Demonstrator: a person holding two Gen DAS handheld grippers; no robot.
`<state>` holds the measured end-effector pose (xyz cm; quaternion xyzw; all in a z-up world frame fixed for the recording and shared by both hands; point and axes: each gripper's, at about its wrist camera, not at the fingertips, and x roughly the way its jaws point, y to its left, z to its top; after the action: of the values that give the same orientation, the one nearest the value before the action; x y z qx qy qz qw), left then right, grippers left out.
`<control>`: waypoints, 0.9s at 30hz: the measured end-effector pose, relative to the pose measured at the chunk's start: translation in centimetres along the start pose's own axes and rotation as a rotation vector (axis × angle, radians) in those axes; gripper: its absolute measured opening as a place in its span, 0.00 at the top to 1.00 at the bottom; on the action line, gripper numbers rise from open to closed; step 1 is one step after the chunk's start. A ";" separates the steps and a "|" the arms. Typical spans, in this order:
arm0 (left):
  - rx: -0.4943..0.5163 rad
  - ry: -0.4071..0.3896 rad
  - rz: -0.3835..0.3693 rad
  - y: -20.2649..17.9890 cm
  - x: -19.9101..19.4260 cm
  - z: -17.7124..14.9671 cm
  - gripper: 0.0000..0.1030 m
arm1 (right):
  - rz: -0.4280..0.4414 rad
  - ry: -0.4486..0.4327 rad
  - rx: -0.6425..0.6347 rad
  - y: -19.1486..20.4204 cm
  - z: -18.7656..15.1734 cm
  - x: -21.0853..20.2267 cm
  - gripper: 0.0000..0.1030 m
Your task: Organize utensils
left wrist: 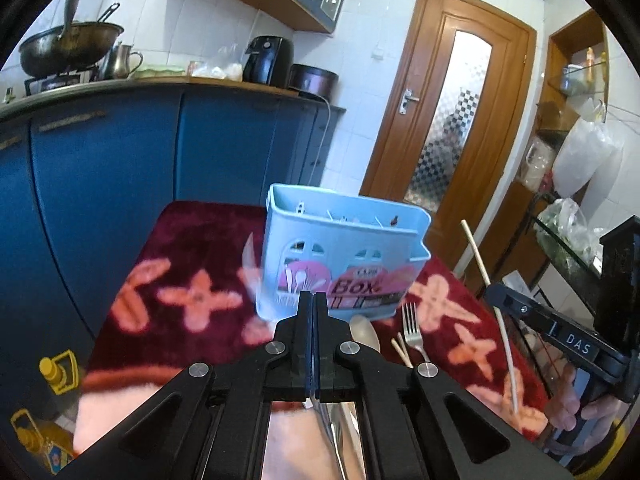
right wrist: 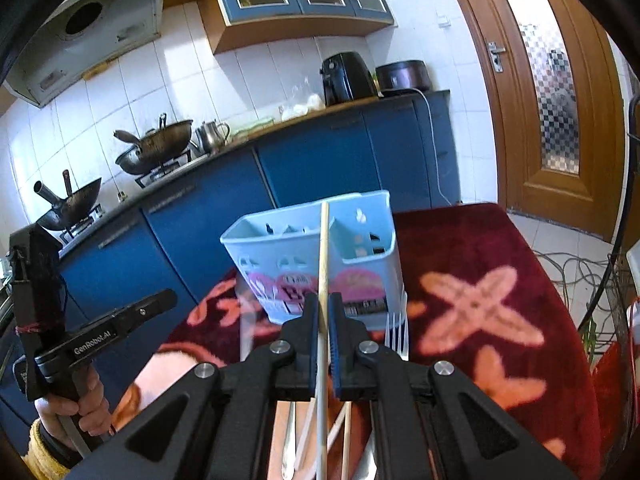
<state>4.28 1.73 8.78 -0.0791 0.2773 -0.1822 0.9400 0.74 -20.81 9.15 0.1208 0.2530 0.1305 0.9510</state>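
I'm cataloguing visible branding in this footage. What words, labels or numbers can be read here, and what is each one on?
"Box": large dark letters on the front of the blue utensil holder.
"DAS": white letters on the side of the right gripper, seen from the left wrist view.
"GenRobot.AI": white letters on the side of the left gripper, seen from the right wrist view.
Small print above and below "Box" on the holder: too blurred to read.
Yellow bottle labels: unreadable.

spoon (left wrist: pixel 365 334) handle hidden behind fingers (left wrist: pixel 306 320), box (right wrist: pixel 316 264) label blurred
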 end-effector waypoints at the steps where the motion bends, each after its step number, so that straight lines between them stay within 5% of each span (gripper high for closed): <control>1: 0.001 0.005 0.000 0.1 0.2 0.1 1.00 | 0.006 -0.003 0.002 -0.1 0.3 0.1 0.94; 9: -0.042 0.122 0.076 2.2 4.1 -0.1 0.98 | 0.014 0.007 0.016 -1.0 0.5 1.1 0.94; 16: -0.111 0.258 0.112 3.6 8.9 -1.0 0.68 | 0.010 0.034 0.028 -2.4 0.5 2.1 0.94; 27: -0.107 0.395 0.174 3.5 14.6 -2.5 0.67 | 0.041 0.052 0.066 -4.9 0.6 3.0 0.94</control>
<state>15.31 -0.81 -1.38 -0.0677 0.4710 -0.0975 0.8741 4.49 -24.52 6.84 0.1539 0.2794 0.1448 0.9366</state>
